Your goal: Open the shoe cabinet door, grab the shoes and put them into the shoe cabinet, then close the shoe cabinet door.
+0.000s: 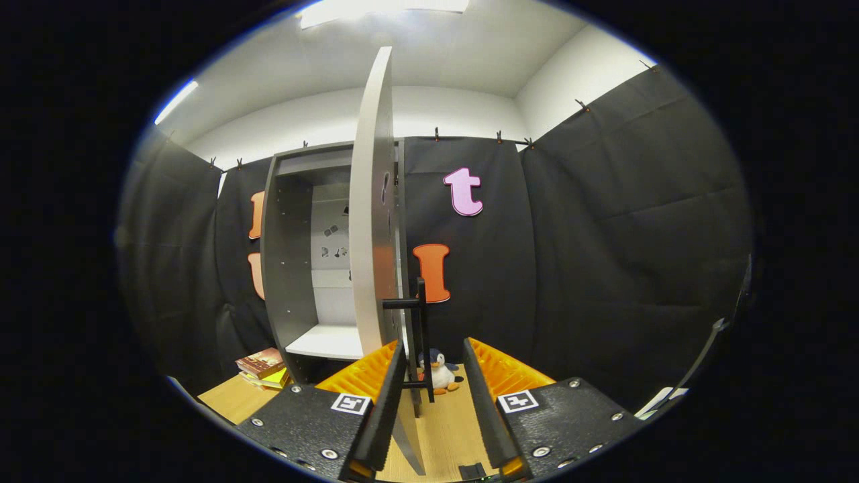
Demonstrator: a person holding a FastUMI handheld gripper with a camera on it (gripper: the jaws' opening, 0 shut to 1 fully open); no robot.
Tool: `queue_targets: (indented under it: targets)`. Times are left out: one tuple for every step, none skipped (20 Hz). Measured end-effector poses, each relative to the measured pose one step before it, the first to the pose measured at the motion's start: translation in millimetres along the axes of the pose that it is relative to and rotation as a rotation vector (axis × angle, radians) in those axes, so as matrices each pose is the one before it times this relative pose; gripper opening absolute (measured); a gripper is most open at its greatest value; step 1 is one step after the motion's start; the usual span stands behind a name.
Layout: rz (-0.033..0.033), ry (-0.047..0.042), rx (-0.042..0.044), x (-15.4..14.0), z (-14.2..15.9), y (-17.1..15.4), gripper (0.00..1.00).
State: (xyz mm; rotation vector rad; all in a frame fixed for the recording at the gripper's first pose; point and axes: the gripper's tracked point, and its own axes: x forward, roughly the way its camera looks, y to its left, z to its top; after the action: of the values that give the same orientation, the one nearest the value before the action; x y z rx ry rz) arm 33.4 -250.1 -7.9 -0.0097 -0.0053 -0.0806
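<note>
gripper (433,376): fingers apart, wide gap, pressing on nothing; the door's lower edge and handle sit in the gap, nearer the left finger
left finger (384,409): close beside the door's lower edge, contact can't be judged
right finger (484,402): apart from the handle, floor visible between the two
shoe cabinet (290,268): grey, upright against the black cloth wall, front open, interior visible
door (370,201): swung open, seen nearly edge-on, pale face, hinged at the cabinet's right side, projects from the cabinet toward the gripper
handle (420,335): dark vertical bar on two short posts, on the door's right face low down, right of the cabinet opening
cabinet shelf (329,341): white board low inside the cabinet, bare where visible
cabinet back panel (330,248): pale, small dark marks, too small to tell
books (263,365): small stack on the floor just left of the cabinet's base
penguin toy (440,371): on the floor right of the cabinet's base, behind the handle, beyond the fingertips
floor (449,429): light wood, runs from the cabinet's base to under the gripper
shoes: cannot tell where they are
</note>
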Motion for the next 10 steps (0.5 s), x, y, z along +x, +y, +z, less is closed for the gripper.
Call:
queue_targets:
  targets:
    - [-0.00768, -0.00396, -0.00303, -4.51, 3.74, 1.63, 0.57]
    - [-0.00526, -0.00279, -0.00157, -5.43, 1.94, 2.57, 0.62]
    - [-0.00385, -0.00309, -0.00152, -5.98, 3.31, 3.68, 0.65]
    - [-0.00261, -0.00473, -0.00145, -6.39, 2.24, 5.83, 0.68]
    - [-0.00174, -0.00422, -0.00259, -5.16, 2.46, 5.73, 0.70]
    - [0.00137, -0.00279, -0.00184, -3.59, 2.86, 7.41, 0.73]
    - [0.00270, -0.00211, -0.00331, -3.49, 1.47, 8.04, 0.75]
    - [0.00532, -0.00161, -0.00220, -3.79, 1.44, 9.36, 0.80]
    - [0.00512, -0.00025, -0.00079, -2.56, 0.88, 9.65, 0.83]
    - [0.01131, 0.00476, 0.00131, -1.30, -0.95, 11.24, 0.86]
